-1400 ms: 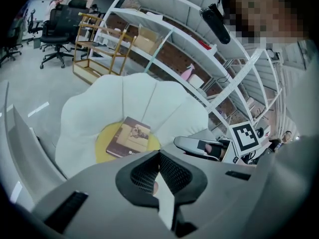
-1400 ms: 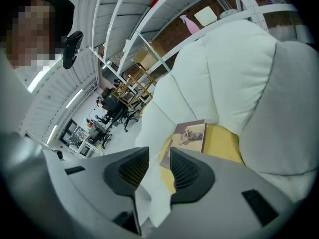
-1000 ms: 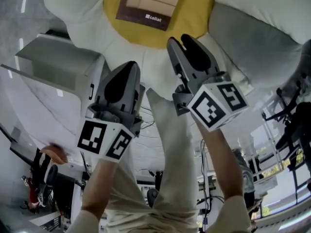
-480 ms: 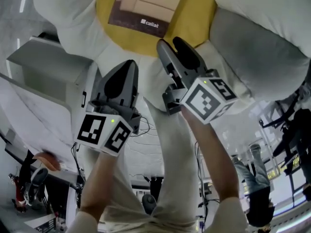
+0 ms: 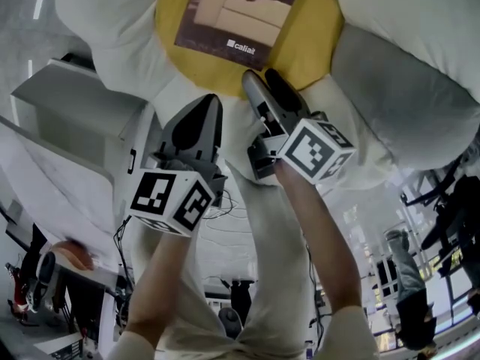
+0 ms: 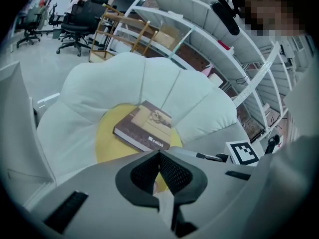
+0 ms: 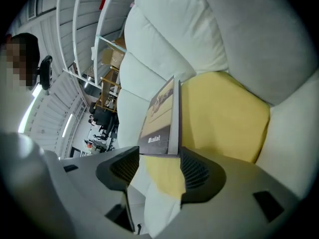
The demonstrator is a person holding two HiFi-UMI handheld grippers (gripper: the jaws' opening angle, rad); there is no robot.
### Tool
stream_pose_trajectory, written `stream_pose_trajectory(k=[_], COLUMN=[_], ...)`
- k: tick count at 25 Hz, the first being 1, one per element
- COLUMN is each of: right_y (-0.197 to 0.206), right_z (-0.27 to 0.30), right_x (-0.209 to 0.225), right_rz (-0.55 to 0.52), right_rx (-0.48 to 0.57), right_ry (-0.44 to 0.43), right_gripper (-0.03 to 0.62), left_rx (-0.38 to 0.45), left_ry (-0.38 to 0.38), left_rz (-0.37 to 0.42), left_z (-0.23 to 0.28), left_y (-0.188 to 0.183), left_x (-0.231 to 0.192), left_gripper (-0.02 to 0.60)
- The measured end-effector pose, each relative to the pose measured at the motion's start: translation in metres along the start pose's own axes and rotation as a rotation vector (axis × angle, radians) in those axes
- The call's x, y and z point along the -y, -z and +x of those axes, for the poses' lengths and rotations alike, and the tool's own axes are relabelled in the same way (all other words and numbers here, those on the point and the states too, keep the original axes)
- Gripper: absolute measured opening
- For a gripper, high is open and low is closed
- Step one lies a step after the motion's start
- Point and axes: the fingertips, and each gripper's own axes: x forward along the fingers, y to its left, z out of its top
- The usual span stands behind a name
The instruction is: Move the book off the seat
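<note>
Both grippers have crept closer to the book (image 5: 238,10) over the last second, and the right gripper (image 5: 260,78) has swung a little to the left, its jaws now wider apart.

That book lies flat, cover up, on the yellow centre (image 5: 319,32) of the flower-shaped seat (image 5: 112,13), ringed by the white petals. Its cover has a dark brown border around a beige panel with a small picture, and the white word "caliat" sits near one corner. In the right gripper view the book (image 7: 162,118) shows its pale page edge.

In the right gripper view, the right gripper (image 7: 159,156) has its jaws opening. Only yellow cushion shows in the gap, and the book's near end lies just past the tips. From the head view a strip of yellow separates the tips from the book.

The left gripper (image 5: 210,102) hovers lower and to the left, over a white petal. In its own view the left gripper (image 6: 159,154) has its jaws pressed together with nothing between them. Both bare forearms reach up from the bottom of the head view, marker cubes towards the camera.
</note>
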Motion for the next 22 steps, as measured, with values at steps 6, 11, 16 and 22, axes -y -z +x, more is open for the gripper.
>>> stream_pose_trajectory(k=[6, 11, 16, 22], right_y=[0.002, 0.004, -0.021, -0.036], right_z=[-0.002, 0.015, 0.011, 0.020], right_x=[0.012, 0.012, 0.008, 0.009], right_rz=[0.073, 0.135, 0.242, 0.392], right_rx=[0.010, 0.037, 0.100, 0.118], right_ry=[0.007, -0.014, -0.135, -0.225], right_gripper=[0.249, 0.252, 0.256, 0.261], left_rx=[0.003, -0.005, 0.000, -0.003], left_ry=[0.016, 0.013, 0.019, 0.020], left_rz=[-0.025, -0.031, -0.035, -0.043], left_z=[0.001, -0.002, 0.003, 0.006], left_y=[0.000, 0.000, 0.001, 0.001], left_x=[0.010, -0.006, 0.007, 0.011], left_gripper=[0.009, 0.009, 0.009, 0.009])
